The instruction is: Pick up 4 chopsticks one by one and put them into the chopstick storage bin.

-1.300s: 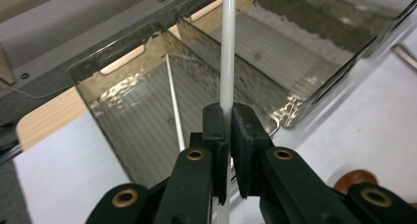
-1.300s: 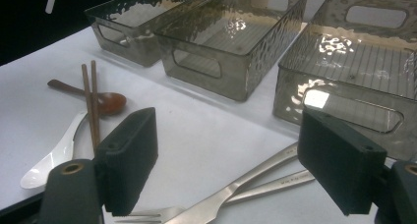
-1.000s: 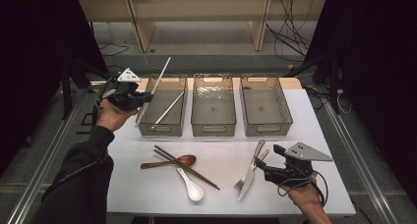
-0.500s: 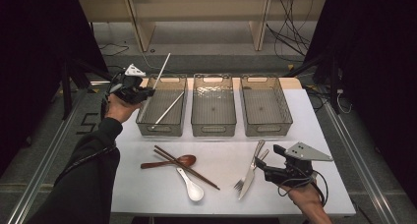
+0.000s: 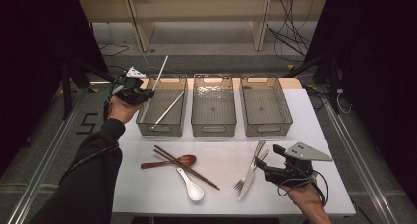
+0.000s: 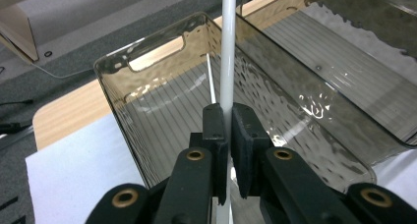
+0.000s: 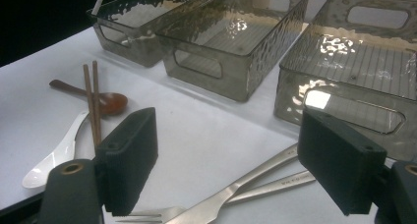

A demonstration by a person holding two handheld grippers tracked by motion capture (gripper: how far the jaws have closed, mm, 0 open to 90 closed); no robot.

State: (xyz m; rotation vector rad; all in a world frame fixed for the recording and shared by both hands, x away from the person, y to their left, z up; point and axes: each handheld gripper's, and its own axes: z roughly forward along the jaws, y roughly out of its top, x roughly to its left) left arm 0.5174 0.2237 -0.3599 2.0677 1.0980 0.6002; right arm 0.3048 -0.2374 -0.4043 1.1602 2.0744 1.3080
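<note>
Black jaws of the right gripper [image 7: 226, 170] stand wide apart in the right gripper view, with a steel fork [image 7: 206, 207] and knife [image 7: 275, 184] lying crossed on the white table [image 7: 206, 130] between them. That view also shows the flat faces of the gripper's pads, which the high view cannot. Just beyond lie a white spoon [image 7: 54, 153], a pair of dark chopsticks [image 7: 91, 101] and a brown wooden spoon [image 7: 98, 98].

From the high view, the right gripper [image 5: 263, 166] rests low at the near right of the table, its jaws toward the fork [image 5: 246, 177]. Farther back stand three clear, ribbed bins in a row; the left bin [image 5: 147, 123] already has one white chopstick [image 5: 167, 110] lying slantwise in it.

At the far left, the left gripper [image 5: 142, 94] is clamped on a second white chopstick [image 5: 160, 71], which slants up over the left bin's left rim. The left gripper view gives the close look: a smooth, round, glossy white stick [image 6: 227, 52] pinched between the two pads, running straight up the middle above the bin's rippled wall [image 6: 162, 135].
</note>
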